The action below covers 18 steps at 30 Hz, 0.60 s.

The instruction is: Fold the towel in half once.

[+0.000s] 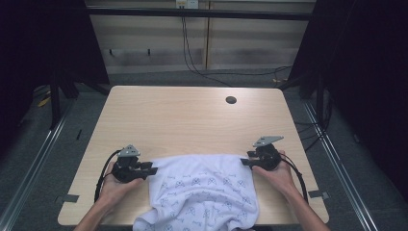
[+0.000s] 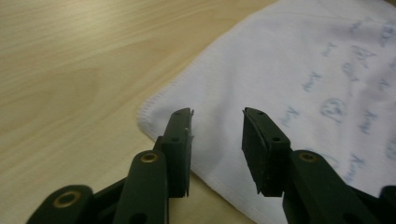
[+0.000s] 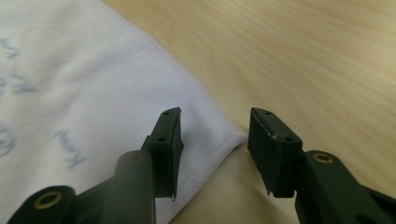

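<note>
— Where does the white cloth (image 1: 202, 192) lie?

— It is spread on the near part of the worktop (image 1: 183, 120), its blue-printed face up, and its near end droops over the front edge. The far hem runs between the two hands.

— And the left gripper (image 1: 150, 170)?

— It sits at the cloth's left corner. In the left gripper view its fingers (image 2: 180, 140) stand apart over that hemmed corner, pressing on nothing; the fabric lies flat below them.

— The right gripper (image 1: 246, 162)?

— It is at the opposite corner. In the right gripper view its fingers (image 3: 273, 149) are likewise parted, with the tip of the corner under the gap and bare wood beside it. Neither pair pinches the cloth.
</note>
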{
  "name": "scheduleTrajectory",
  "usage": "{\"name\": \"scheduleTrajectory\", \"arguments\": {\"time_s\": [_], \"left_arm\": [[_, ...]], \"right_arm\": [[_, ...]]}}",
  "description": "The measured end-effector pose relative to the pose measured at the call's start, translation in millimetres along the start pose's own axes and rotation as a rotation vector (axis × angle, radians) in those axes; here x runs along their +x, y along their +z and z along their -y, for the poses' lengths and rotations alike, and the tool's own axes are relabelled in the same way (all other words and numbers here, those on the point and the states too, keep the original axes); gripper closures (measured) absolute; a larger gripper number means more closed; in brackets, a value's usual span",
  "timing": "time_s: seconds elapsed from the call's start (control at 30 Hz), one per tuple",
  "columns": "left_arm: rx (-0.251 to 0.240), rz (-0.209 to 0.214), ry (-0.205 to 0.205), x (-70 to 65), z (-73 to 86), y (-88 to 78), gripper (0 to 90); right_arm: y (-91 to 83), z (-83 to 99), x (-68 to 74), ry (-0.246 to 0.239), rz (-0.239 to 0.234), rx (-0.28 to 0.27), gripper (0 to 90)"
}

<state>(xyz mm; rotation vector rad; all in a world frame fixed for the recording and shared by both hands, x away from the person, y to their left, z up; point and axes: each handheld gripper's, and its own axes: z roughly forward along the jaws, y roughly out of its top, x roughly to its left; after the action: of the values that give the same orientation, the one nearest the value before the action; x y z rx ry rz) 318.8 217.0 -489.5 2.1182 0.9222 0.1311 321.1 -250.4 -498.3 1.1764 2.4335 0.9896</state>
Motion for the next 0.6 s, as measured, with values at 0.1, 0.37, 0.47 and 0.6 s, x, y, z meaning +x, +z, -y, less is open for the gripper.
{"name": "scheduleTrajectory", "arguments": {"time_s": [0.1, 0.37, 0.47, 0.6], "left_arm": [[-0.010, -0.017, -0.013, 6.6, -2.9, 2.7, 54.9], [0.028, -0.043, 0.025, 6.5, -1.6, 14.4, 46.7], [0.053, -0.056, 0.055, 3.3, -5.0, 16.6, 47.5], [0.080, 0.014, 0.108, -4.7, -10.7, 24.0, 78.1]], "right_arm": [[3.4, -0.2, -1.2, -0.001, -0.017, -0.007, 56.4], [2.0, 1.2, 4.7, -0.010, -0.064, -0.007, 81.9], [2.3, 1.4, 4.3, 0.006, -0.088, -0.007, 84.5], [2.3, 1.2, 3.0, 0.031, -0.118, -0.004, 85.4]]}}
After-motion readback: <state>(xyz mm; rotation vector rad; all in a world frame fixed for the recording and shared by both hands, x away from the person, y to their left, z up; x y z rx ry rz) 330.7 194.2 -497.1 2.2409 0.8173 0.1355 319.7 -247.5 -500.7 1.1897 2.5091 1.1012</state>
